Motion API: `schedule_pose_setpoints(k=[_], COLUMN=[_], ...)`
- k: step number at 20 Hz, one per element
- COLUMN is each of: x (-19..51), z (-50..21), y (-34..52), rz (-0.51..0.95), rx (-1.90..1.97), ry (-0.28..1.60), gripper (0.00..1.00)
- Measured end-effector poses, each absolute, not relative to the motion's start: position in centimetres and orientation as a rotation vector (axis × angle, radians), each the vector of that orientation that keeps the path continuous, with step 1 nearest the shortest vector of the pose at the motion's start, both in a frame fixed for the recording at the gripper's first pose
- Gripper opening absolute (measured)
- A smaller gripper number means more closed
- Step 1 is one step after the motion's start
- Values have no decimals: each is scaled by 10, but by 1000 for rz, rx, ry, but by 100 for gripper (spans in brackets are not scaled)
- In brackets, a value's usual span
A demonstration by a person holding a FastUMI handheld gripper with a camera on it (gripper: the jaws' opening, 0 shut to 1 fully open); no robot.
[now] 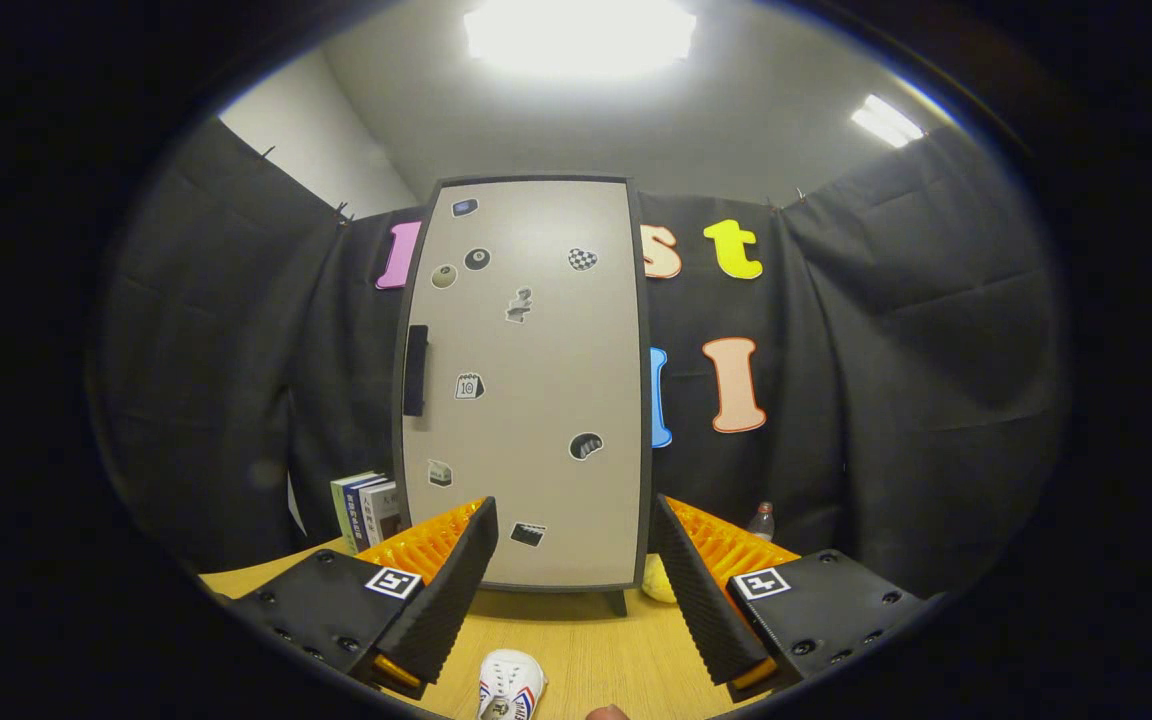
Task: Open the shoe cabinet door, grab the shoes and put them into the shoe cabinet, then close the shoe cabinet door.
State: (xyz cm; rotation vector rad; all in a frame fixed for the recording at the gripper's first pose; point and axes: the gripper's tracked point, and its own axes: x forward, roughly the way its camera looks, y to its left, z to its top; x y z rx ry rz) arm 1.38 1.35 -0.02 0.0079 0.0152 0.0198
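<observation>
Table [586, 650]: cabinet [526, 400] shut; fingers [461, 570] spread, empty.

A large rectangular ceiling light panel [579, 35] above is blown out to pure white, and a smaller strip light [886, 120] glares off to the side. Light falls from overhead, bright and even on the tall beige cabinet door with stickers [526, 380] and the pale wooden tabletop [586, 650]. The black cloth wall [886, 400] stays dim, its folds barely readable. Fisheye distortion bows the door's straight edges outward. The centre is sharp; the edges soften and darken.
</observation>
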Motion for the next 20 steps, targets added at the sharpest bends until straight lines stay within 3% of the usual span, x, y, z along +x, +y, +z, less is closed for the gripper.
schedule_pose_setpoints(k=[20], x=[161], z=[59], y=[132], rz=[170], rx=[39], ry=[8], gripper=[97])
